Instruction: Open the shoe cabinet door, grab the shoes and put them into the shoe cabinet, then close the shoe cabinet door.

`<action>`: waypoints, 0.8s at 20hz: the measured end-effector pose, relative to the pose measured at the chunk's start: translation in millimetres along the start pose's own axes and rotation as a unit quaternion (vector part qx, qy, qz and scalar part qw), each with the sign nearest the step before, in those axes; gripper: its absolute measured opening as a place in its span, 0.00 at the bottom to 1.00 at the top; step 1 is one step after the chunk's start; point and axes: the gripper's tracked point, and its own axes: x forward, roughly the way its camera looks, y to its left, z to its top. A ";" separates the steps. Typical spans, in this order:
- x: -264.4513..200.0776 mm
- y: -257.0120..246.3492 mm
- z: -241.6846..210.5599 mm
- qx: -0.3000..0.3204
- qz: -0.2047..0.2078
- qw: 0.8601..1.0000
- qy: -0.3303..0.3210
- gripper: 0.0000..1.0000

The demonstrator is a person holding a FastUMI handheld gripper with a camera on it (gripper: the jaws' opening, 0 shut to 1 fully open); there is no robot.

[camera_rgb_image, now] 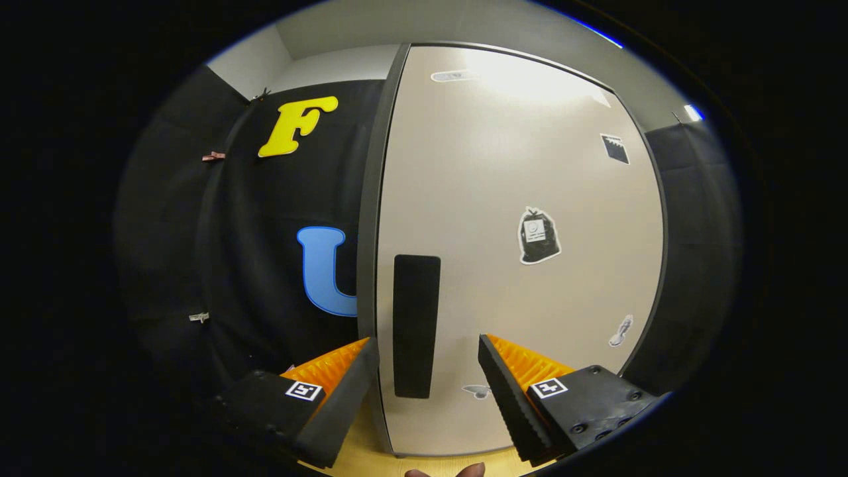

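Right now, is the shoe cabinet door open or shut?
Shut: the door sits flush in its dark frame, no gap. The open tool straddles the black handle.

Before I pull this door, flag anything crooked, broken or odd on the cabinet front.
Nothing stands out. The cabinet door is shut and looks undamaged, its black handle upright, a few stickers on it. The gripper is open, the handle between the jaws just ahead.
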 end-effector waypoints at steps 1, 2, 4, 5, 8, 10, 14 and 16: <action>6.6 3.5 -1.0 0.003 0.003 1.000 0.000 0.98; 11.1 4.8 -2.4 0.003 0.002 1.000 0.003 0.97; 11.8 0.9 -0.5 -0.001 -0.018 1.000 -0.002 0.85; 13.5 -1.7 -0.1 -0.004 -0.025 1.000 -0.006 0.77; 10.5 4.0 1.3 -0.001 -0.016 1.000 -0.008 0.38; 10.3 4.2 0.0 0.024 -0.012 1.000 0.000 0.31; 2.0 6.5 -0.2 0.020 0.007 1.000 0.011 0.20; -7.8 7.4 2.0 0.021 0.017 1.000 0.011 0.20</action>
